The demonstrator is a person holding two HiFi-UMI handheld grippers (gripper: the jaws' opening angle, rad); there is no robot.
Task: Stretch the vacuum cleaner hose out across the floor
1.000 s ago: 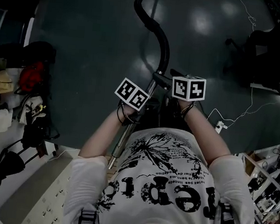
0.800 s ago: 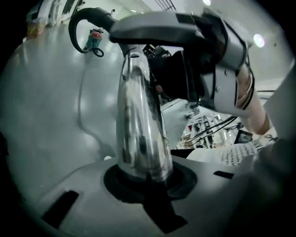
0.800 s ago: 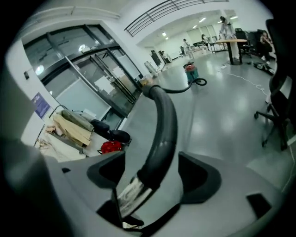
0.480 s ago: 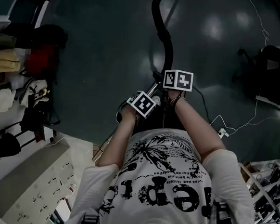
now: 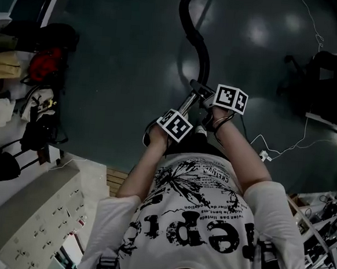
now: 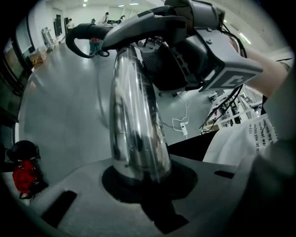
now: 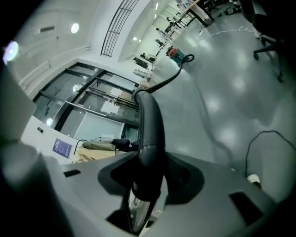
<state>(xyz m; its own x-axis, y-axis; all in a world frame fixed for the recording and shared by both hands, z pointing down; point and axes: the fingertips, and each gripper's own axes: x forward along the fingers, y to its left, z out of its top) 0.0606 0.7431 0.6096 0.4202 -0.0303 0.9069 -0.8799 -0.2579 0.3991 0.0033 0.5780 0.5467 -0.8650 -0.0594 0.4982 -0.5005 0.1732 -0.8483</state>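
Two grippers on the vacuum wand, one behind the other. Left gripper (image 6: 141, 178) is clamped on the shiny metal tube (image 6: 134, 115), which rises straight out from between its jaws; judged a steadying hold, so the stiff part can be steered. Right gripper (image 7: 148, 185) sits just ahead of the left, and its jaws have just been closing around the black handle (image 7: 150, 134). The handle stands between them, but a dark gap shows on either side, so I read it as not yet pinched. From the handle the hose (image 5: 200, 46) curves away ahead of both grippers and trails over the dark floor (image 5: 121, 69), not in a straight line. Judgement: stretching is barely begun. A firm grip on the handle comes first, since pulling by the tube alone could twist it.
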